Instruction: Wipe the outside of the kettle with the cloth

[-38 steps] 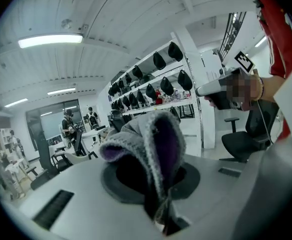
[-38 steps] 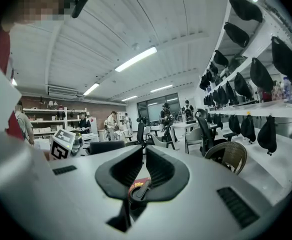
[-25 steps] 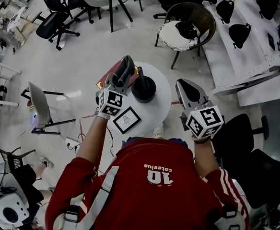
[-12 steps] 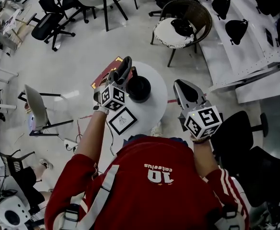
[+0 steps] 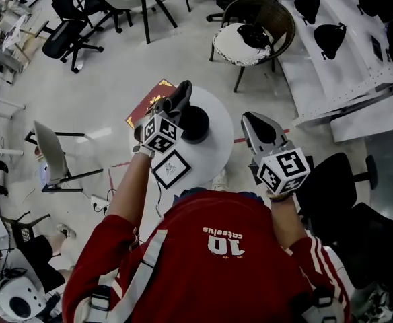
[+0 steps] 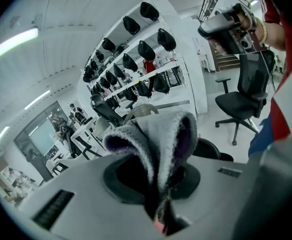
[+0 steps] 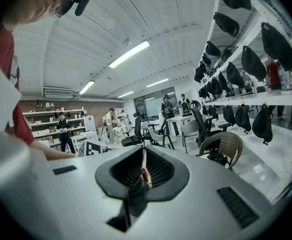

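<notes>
Kettle [image 5: 196, 124], black and squat, stands on the round white desk [image 5: 217, 155] toward its 12 o'clock rim. The left tool [image 5: 172, 112] is clamped on a grey cloth [image 5: 181, 93], and the left gripper view shows the folded cloth [image 6: 153, 134] bulging out of the closed jaws in a thick loop. From the head view the cloth sits at the kettle's 10 o'clock side, right against it or just above; I cannot tell whether they touch.

The right tool [image 5: 260, 128] hangs off the desk edge at 3 o'clock, well clear of the kettle. Its own view shows the jaws together with nothing between them [image 7: 143, 172].

The step in hand looks like bringing the cloth onto the kettle wall. To do it well, press the loop's broad face to the body, not the tool tip, and sweep round it in overlapping arcs from 10 o'clock onward. Light pressure matters, since nothing steadies the kettle and a hard push could slide it toward the rim. The empty right tool could brace it at 3 o'clock. A framed picture [image 5: 170, 169] at 7 o'clock and a red book [image 5: 148, 105] at 10 o'clock crowd the left arm's path.
</notes>
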The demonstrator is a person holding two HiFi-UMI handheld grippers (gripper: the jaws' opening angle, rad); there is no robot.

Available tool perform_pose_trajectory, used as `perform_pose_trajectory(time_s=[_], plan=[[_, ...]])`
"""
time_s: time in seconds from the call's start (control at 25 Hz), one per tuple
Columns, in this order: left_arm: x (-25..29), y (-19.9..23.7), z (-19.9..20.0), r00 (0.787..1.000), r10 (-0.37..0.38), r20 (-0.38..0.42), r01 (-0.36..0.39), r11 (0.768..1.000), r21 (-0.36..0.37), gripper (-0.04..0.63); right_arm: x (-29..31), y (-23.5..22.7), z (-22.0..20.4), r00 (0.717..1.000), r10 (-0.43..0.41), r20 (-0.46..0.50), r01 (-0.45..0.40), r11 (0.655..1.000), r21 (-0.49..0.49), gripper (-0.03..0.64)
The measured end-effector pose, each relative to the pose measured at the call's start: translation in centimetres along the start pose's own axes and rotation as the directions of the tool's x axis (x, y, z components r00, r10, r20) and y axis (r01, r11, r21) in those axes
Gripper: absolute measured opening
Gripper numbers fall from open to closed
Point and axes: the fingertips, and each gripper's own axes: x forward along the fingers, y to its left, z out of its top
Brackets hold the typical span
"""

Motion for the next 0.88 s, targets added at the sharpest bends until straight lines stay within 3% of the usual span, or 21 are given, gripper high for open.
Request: perform_pose_trajectory(time_s=[0.88], plan=[[-1.0, -5.2, 1.7, 0.988, -0.155, 0.026, 0.155, 0.988, -0.017, 0.048, -1.7, 1.4, -0.5, 1.000, -0.005, 0.015, 0.005, 1.000, 0.005, 0.034]])
